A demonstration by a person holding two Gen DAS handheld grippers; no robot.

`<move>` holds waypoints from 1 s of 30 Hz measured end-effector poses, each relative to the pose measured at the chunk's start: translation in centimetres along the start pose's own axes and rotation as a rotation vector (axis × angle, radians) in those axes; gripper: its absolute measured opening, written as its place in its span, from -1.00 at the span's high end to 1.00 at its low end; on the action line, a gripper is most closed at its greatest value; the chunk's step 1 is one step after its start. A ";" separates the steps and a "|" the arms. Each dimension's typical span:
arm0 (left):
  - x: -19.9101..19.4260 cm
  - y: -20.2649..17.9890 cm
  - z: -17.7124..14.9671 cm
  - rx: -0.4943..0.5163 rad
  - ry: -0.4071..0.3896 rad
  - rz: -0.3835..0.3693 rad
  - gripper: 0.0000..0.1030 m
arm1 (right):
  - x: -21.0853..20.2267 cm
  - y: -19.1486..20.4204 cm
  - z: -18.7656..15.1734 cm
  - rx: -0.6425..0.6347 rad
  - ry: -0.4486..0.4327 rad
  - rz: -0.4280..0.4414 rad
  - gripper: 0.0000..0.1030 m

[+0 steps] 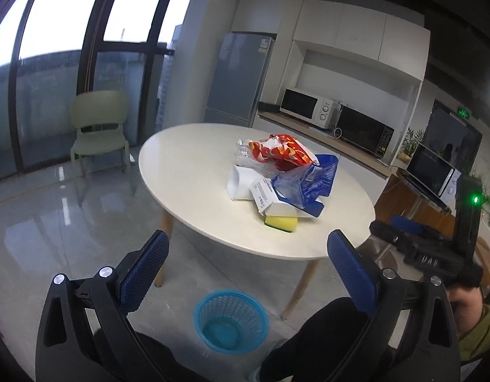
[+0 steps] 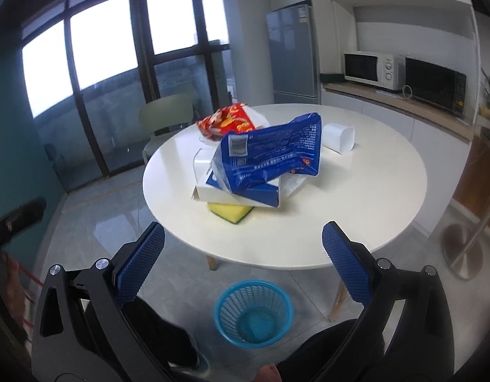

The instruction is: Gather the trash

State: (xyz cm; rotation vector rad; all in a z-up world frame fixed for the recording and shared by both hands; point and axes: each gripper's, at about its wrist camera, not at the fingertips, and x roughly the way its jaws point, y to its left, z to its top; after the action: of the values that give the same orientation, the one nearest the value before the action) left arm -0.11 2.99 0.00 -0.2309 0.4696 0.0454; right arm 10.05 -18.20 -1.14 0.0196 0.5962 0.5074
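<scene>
trash is all on the round white bench (image 2: pixel 356 197) – blue plastic bag (image 2: pixel 267 156) on top; round blue mesh basket (image 2: pixel 254 312) on the floor is empty. left hand-held gripper (image 1: pixel 248 264) and right hand-held gripper (image 2: pixel 245 254) both released – nothing collected yet.

Print on blue bag (image 2: pixel 267 156), white box label (image 1: pixel 263 192); none legible
</scene>
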 end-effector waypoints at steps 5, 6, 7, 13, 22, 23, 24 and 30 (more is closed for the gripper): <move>-0.3 -0.6 -0.3 0.039 -0.028 0.020 -0.89 | -1.1 0.1 0.0 -0.018 -0.010 -0.049 -0.84; -0.3 -0.6 -0.2 0.040 -0.030 0.023 -0.89 | -1.4 -0.1 0.0 -0.019 -0.016 -0.060 -0.84; -0.3 -0.6 -0.2 0.040 -0.029 0.025 -0.89 | -1.6 -0.1 0.0 -0.022 -0.017 -0.066 -0.84; 0.1 0.7 0.0 -0.012 -0.020 0.034 -0.89 | -1.3 -0.9 -0.2 -0.016 -0.014 -0.072 -0.84; -0.9 0.2 0.3 0.005 -0.031 0.038 -0.89 | -1.6 -0.4 -0.4 -0.043 -0.017 -0.059 -0.84; -0.9 0.1 0.3 0.009 -0.031 0.031 -0.89 | -1.7 -0.3 -0.4 -0.047 -0.019 -0.061 -0.84; -1.0 0.1 0.4 0.009 -0.031 0.023 -0.89 | -1.7 -0.3 -0.4 -0.049 -0.024 -0.069 -0.84; -1.3 -0.4 0.6 0.041 -0.031 0.024 -0.89 | -1.3 -0.4 -0.2 -0.055 -0.021 -0.067 -0.84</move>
State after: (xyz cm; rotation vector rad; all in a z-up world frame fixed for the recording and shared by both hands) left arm -1.01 2.70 1.19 -0.1839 0.4420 0.0630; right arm 9.17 -19.17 -0.66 -0.0470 0.5606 0.4582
